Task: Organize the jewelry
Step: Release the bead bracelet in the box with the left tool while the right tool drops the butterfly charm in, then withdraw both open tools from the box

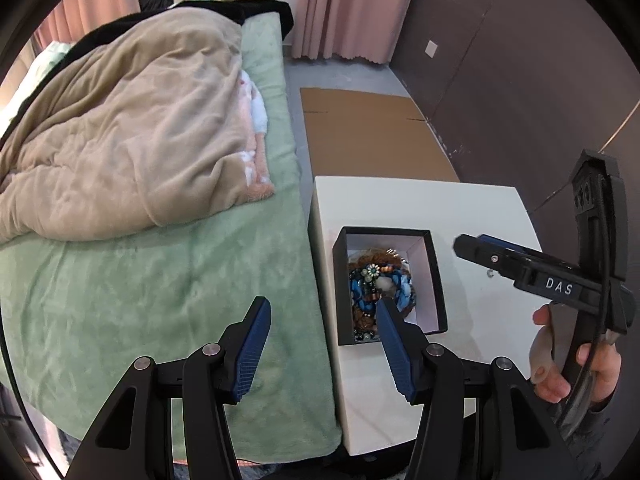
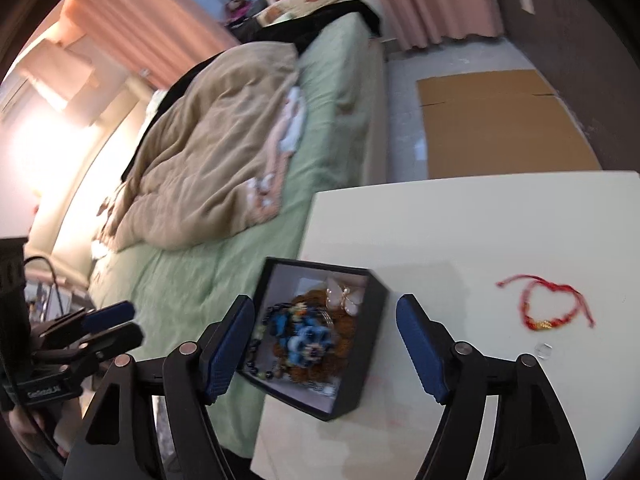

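Observation:
A black jewelry box [image 1: 438, 280] [image 2: 372, 344] sits open on the white table [image 1: 460, 208] [image 2: 480, 232], near its left edge. It holds a heap of blue and brown beaded pieces [image 1: 378, 284] [image 2: 308, 336] and a pink butterfly piece [image 2: 346, 296]. A red string bracelet [image 2: 548, 304] with a gold charm lies on the table right of the box. My left gripper [image 1: 322, 350] is open and empty, above the box's near left side. My right gripper [image 2: 326, 354] is open and empty over the box; it also shows in the left wrist view [image 1: 472, 246].
A bed with a green cover [image 1: 160, 280] [image 2: 192, 264] and a beige quilt [image 1: 132, 132] runs along the table's left. Flat cardboard [image 1: 372, 132] [image 2: 500, 124] lies on the floor behind the table. A small clear item [image 2: 543, 349] lies near the bracelet.

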A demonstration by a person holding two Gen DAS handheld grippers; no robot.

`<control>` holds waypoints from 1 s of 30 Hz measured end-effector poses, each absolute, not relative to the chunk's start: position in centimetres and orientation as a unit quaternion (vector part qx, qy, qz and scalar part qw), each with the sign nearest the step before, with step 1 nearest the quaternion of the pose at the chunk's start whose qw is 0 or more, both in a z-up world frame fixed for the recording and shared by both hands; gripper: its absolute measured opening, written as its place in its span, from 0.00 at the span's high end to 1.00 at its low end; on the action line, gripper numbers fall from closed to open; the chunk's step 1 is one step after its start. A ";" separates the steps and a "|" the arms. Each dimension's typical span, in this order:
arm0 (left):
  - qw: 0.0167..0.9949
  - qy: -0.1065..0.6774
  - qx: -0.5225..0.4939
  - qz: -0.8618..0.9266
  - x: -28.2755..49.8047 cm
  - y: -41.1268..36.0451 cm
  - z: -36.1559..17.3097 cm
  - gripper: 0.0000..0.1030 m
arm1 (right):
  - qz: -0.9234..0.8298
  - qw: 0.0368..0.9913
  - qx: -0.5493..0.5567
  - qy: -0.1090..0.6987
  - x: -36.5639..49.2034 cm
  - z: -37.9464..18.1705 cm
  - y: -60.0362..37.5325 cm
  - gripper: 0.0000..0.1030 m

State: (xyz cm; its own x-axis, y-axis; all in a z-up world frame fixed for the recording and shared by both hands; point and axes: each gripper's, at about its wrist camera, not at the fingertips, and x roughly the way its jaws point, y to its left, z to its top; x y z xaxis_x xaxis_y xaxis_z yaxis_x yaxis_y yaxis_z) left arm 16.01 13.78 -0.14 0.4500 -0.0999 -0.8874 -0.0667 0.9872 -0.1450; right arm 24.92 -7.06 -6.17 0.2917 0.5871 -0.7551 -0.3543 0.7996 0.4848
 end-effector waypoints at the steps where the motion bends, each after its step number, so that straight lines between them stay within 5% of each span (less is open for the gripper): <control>1: 0.850 0.522 -0.076 -0.011 16.0 13.6 0.0 0.46 | 0.291 0.796 0.113 0.518 24.9 -6.1 -7.5 0.28; 30: 0.838 0.536 0.008 -0.104 21.2 -0.7 -2.0 0.46 | 0.232 0.810 0.119 0.526 23.5 -6.3 -23.7 0.28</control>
State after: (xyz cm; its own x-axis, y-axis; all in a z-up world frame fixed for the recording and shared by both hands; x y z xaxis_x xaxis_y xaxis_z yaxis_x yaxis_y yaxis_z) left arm 21.19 -0.74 -2.03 0.4038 -0.1648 -0.8999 0.1827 0.9784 -0.0972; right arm 23.46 -23.67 -6.28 0.3396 0.5001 -0.7966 -0.2497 0.8645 0.4363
